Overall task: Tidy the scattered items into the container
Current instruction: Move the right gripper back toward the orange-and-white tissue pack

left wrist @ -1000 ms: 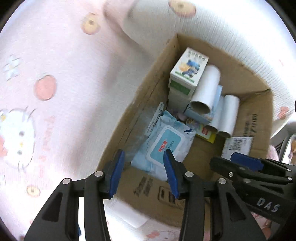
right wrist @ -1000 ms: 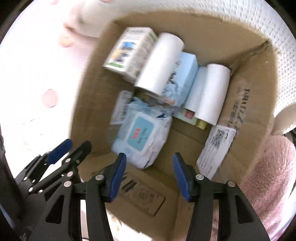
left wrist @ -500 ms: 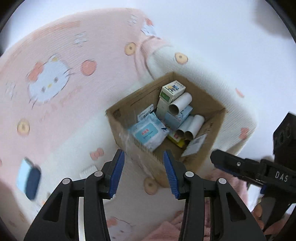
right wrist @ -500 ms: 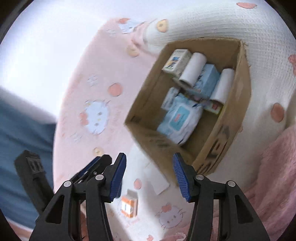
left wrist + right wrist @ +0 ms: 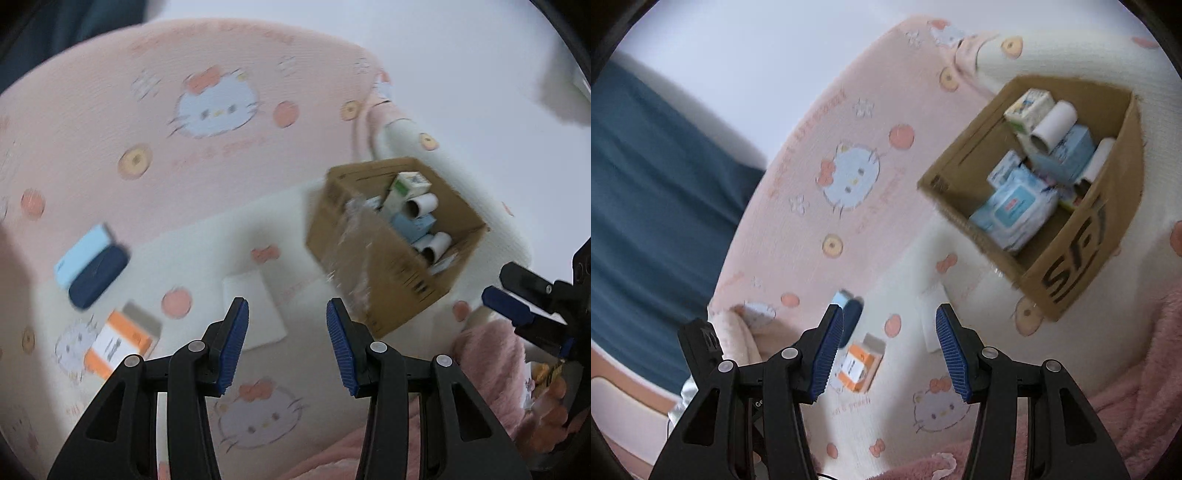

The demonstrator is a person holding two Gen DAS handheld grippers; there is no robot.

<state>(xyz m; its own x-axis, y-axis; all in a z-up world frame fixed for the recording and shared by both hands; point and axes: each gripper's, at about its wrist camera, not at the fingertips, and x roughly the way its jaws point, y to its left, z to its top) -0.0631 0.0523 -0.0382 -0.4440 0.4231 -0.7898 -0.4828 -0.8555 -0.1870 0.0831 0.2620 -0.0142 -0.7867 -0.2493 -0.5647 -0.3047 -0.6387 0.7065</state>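
A cardboard box (image 5: 373,273) (image 5: 1082,258) sits on the patterned blanket, holding paper rolls (image 5: 1052,125), small cartons and a blue wipes pack (image 5: 1012,210). On the blanket lie an orange and white carton (image 5: 122,339) (image 5: 858,363), a dark blue case on a light blue box (image 5: 96,273) (image 5: 849,314) and a flat white packet (image 5: 255,306) (image 5: 932,317). My left gripper (image 5: 287,347) hangs open and empty above the white packet. My right gripper (image 5: 889,350) is open and empty too, above the blanket between the orange carton and the packet. The right gripper (image 5: 524,306) also shows at the left view's right edge.
A pink and white cartoon-print blanket (image 5: 207,147) (image 5: 849,173) covers the bed. A fuzzy pink cloth (image 5: 491,365) (image 5: 1145,369) lies by the box. A dark teal surface (image 5: 653,184) stands at the left, and a white wall behind.
Both grippers have pulled back from inside the box and swung left; the loose items on the blanket have come into view. Both stayed open and empty.
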